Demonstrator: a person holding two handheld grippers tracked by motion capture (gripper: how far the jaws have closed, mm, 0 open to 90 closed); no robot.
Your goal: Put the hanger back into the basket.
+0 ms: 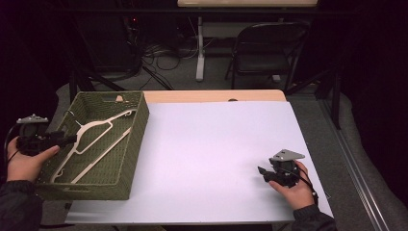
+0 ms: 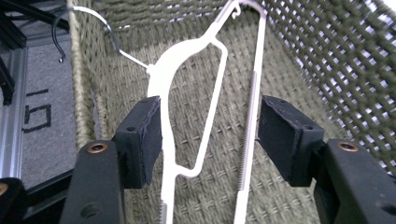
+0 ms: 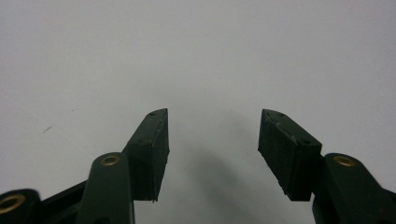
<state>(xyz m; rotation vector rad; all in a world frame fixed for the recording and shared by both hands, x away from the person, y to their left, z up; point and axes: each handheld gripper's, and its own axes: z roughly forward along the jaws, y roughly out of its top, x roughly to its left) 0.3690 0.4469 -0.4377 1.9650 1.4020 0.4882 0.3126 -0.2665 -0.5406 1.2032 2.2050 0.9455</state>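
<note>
At the left of the high view sits the woven green basket (image 1: 132, 144), hanging partly over the table's left edge, and inside it lies the white hanger (image 1: 94, 142), stretched diagonally from lower left to upper right. Its metal hook (image 1: 70, 116) curls over the basket's left wall.

The left gripper (image 1: 67, 139) comes in from the far left edge of the frame, held in the left hand (image 1: 24, 161), its black jaws reaching over the basket's left rim toward the hanger's neck.

Switch to the left gripper view: the jaws are spread wide, one pad at centre left, the other at centre right. The hanger (image 2: 187, 107) runs up the middle of the frame between them, over the basket's woven floor (image 2: 280, 56). The left pad sits just beside the hanger's curved shoulder, but nothing is pinched; both pads are off it. The hook (image 2: 93, 28) arcs across the upper left.

Lower right of the high view: the right gripper (image 1: 263, 173) rests low over the white table (image 1: 211, 144), cradled in the right hand (image 1: 296, 190), well apart from the basket.

In the right gripper view, the jaws stand apart with bare white tabletop (image 3: 196, 56) between them.
</note>
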